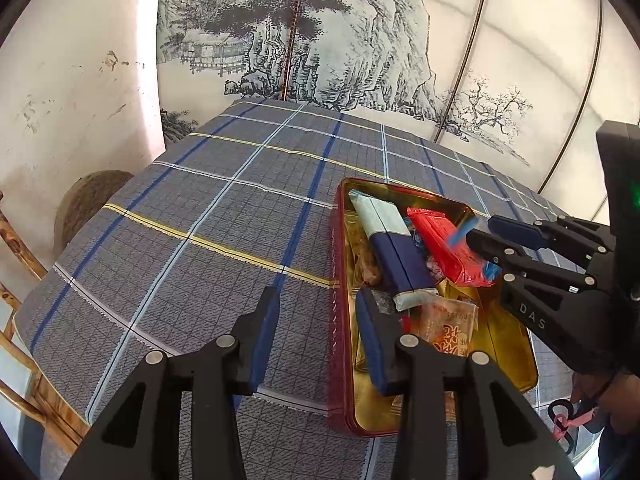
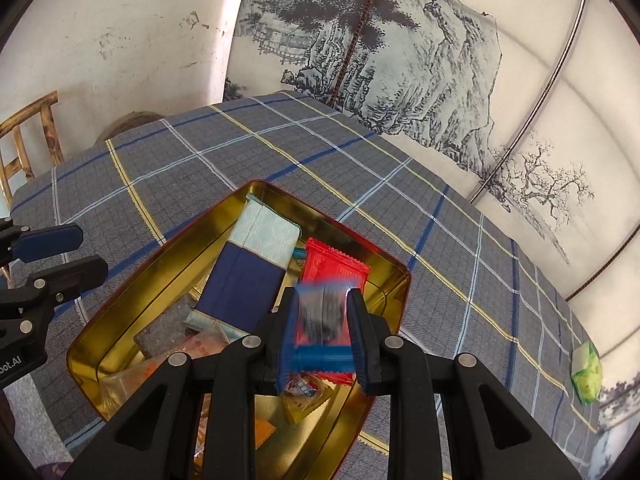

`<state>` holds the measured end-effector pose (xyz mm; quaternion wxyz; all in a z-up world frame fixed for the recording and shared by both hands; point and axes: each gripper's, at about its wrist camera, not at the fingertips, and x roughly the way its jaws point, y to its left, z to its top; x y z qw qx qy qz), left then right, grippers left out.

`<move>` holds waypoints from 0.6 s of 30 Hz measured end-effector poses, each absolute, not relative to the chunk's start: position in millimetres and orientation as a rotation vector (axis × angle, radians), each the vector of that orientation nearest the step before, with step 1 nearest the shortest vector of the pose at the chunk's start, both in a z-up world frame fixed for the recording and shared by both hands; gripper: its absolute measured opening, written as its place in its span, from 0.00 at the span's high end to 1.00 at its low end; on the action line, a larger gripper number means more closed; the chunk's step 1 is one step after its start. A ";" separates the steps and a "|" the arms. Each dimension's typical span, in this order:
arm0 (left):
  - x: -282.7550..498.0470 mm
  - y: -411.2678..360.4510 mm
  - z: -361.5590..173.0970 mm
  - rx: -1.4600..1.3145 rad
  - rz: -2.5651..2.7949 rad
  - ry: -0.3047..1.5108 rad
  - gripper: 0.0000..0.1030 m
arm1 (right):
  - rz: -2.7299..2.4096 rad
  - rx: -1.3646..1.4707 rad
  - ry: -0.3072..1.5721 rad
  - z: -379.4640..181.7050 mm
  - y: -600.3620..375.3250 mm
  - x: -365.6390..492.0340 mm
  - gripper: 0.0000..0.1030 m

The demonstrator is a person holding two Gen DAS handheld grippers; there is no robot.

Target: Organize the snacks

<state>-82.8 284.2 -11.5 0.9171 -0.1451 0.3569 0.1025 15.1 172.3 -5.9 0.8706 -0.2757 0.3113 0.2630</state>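
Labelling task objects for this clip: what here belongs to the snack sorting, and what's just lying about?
Part of the job:
- gold tin
- blue-and-white packet in the tin
- red packet in the tin
- blue-edged snack, clamped in the right gripper over the tin
- left gripper, holding nothing
- green packet, loose on the table

Just lying about:
- checked tablecloth
- wooden chair
- painted screen
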 end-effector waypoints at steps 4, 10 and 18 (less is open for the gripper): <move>-83.1 284.6 -10.8 -0.299 0.212 0.732 0.64 | 0.549 -0.553 0.633 -1.6 171.1 15.5 0.75; -87.8 287.4 -11.0 -0.296 0.222 0.719 0.61 | 0.540 -0.530 0.625 4.2 167.4 14.5 0.74; -95.2 272.9 6.1 -0.266 0.230 0.693 0.56 | 0.524 -0.498 0.614 17.7 149.2 10.6 0.74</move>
